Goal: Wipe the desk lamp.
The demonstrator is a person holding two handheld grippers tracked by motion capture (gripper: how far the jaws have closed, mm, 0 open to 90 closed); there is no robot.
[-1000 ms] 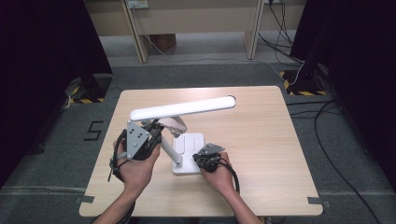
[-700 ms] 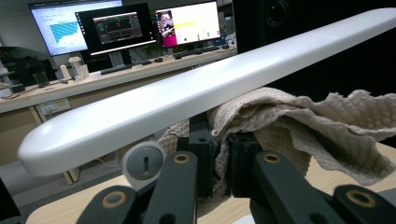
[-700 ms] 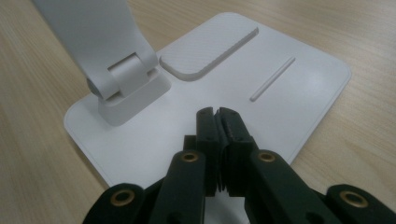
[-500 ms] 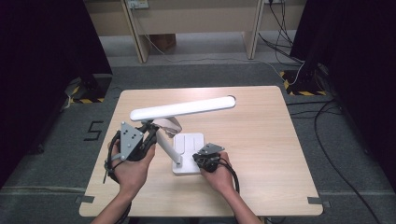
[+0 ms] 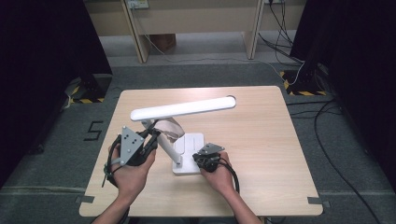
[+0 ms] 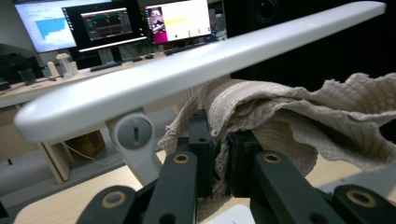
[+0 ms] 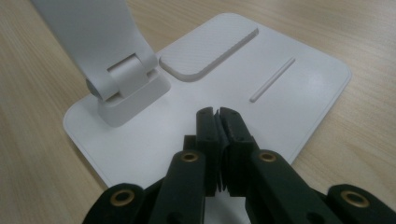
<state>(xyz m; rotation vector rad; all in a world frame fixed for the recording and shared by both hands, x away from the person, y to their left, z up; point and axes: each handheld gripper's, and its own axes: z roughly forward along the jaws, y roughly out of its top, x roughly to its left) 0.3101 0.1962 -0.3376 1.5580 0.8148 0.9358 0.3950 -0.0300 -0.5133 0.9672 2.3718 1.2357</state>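
A white desk lamp stands on the table, its long head (image 5: pixel 183 108) level above its flat base (image 5: pixel 189 154). My left gripper (image 5: pixel 150 138) is shut on a beige cloth (image 5: pixel 169 127), which hangs bunched under the lamp head beside the arm. Seen from the left gripper view, the cloth (image 6: pixel 289 114) is pinched between the black jaws, just below the head (image 6: pixel 187 70) and next to the hinge (image 6: pixel 134 133). My right gripper (image 5: pixel 200 158) is shut with nothing in it, its tips (image 7: pixel 217 116) pressing down on the base (image 7: pixel 289 88) near the lower hinge (image 7: pixel 123 79).
The wooden table (image 5: pixel 261 140) has bare room to the right and behind the lamp. Table legs (image 5: pixel 140 37) and cables (image 5: pixel 299 70) lie on the floor beyond. Monitors (image 6: pixel 112 23) on a far desk appear in the left gripper view.
My left gripper with the cloth has shifted a little left and toward me along the lamp arm. The right gripper has stayed on the base.
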